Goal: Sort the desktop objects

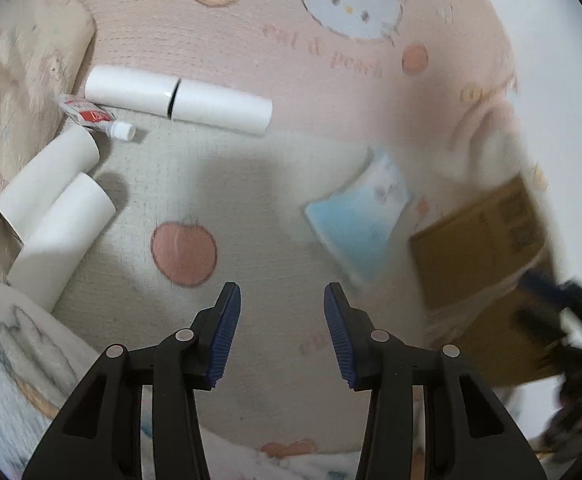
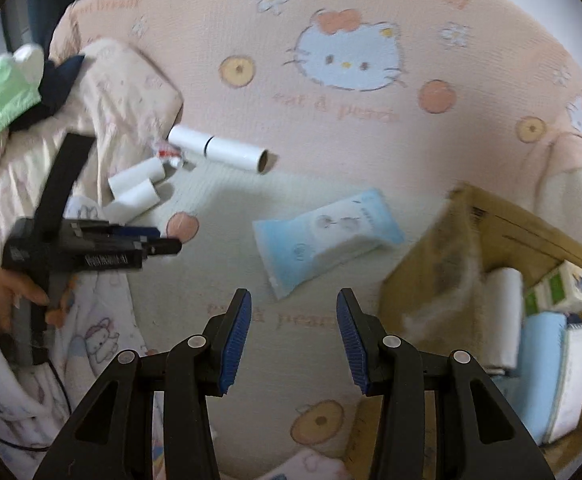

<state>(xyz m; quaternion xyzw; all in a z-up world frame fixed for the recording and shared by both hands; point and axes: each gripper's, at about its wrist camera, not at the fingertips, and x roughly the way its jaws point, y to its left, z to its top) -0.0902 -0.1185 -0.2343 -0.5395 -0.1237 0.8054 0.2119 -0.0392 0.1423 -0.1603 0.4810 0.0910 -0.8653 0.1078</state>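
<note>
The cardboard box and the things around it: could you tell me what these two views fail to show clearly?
- Left wrist view: cardboard box smeared by motion blur; contents unseen.
- Right wrist view: box's right side cut by the frame edge; near wall blurred.
- Small tube: label too small to read.
- Tissue pack: print illegible.

Bed surface: pink and pale cartoon-cat sheet.
On it: four white paper tubes beside a small red-and-white tube, blue wipes pack at centre, open cardboard box to the right; pillow at left.
</note>
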